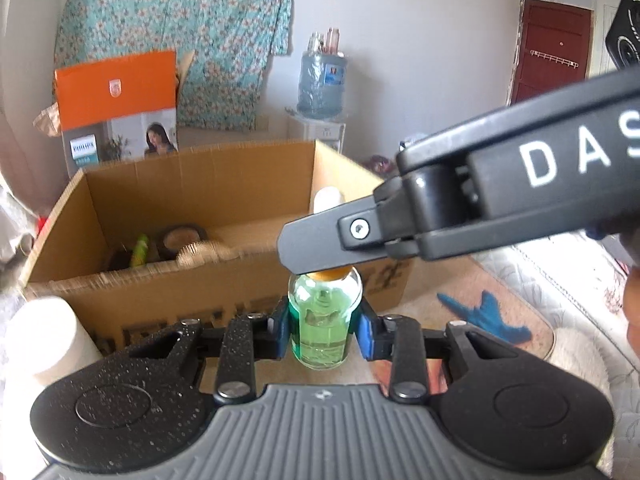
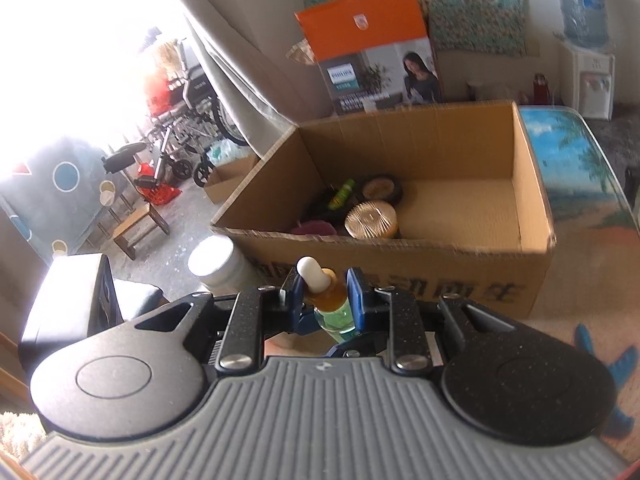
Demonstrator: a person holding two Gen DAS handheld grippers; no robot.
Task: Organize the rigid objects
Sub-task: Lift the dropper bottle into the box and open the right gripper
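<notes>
The left tool (image 1: 323, 326) was clamped on the glass body of a small dropper bottle (image 1: 324, 320) of green liquid, its blue pads pressed to either side. The right tool (image 2: 322, 294) was closed higher up on the same bottle, on the amber neck just under the white rubber bulb. The bottle stood upright between them, apparently clear of the surface, just in front of the near wall of the open cardboard box (image 1: 168, 292). Inside the box, toward its left end, lay a gold-lidded jar (image 2: 371, 220), a round tin and a green tube.

To do this step well, both tools probably needed to travel together so the neck was not twisted against the body. The bottle should clear the near wall and go down on the bare floor at the box's right end.
</notes>
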